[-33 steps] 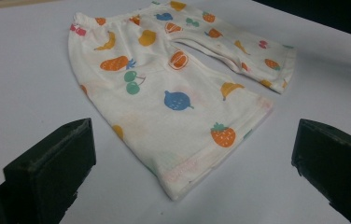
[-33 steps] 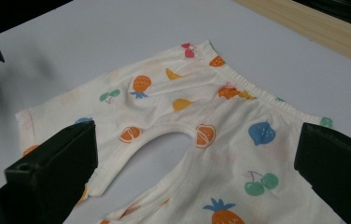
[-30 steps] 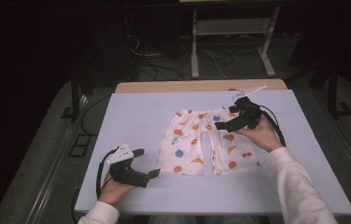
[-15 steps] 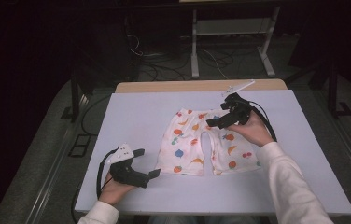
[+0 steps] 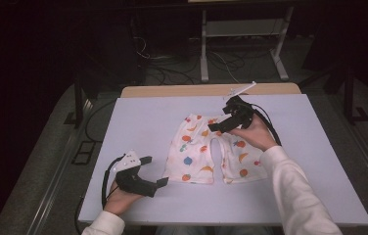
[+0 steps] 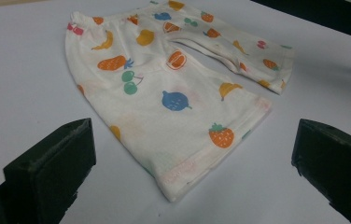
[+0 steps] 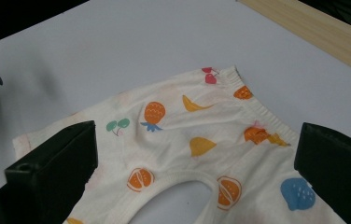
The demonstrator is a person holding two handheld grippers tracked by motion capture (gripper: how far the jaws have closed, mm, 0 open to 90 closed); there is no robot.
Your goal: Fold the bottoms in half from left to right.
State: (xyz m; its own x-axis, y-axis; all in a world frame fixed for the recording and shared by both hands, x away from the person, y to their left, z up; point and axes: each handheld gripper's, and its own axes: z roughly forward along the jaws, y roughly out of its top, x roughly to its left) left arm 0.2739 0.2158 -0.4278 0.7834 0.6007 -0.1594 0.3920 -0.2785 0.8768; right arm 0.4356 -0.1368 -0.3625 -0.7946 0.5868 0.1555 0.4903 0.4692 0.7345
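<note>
Fruit-print white baby shorts lie flat mid-counter, waistband far, legs pointing toward the person. Right tool hovers over the waistband, jaws wide apart; left tool, also spread, sits just left of the near hem.

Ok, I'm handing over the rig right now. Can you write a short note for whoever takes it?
Left gripper: open, holding nothing, at the table's near left, beside the shorts' near leg hem.
Right gripper: open, holding nothing, above the waistband end.
Fruit-print shorts: flat on the white table, both legs spread toward the person.
Done: shorts laid out flat.
Left: no fold or grasp yet; probably grip waistband and hem next.
</note>
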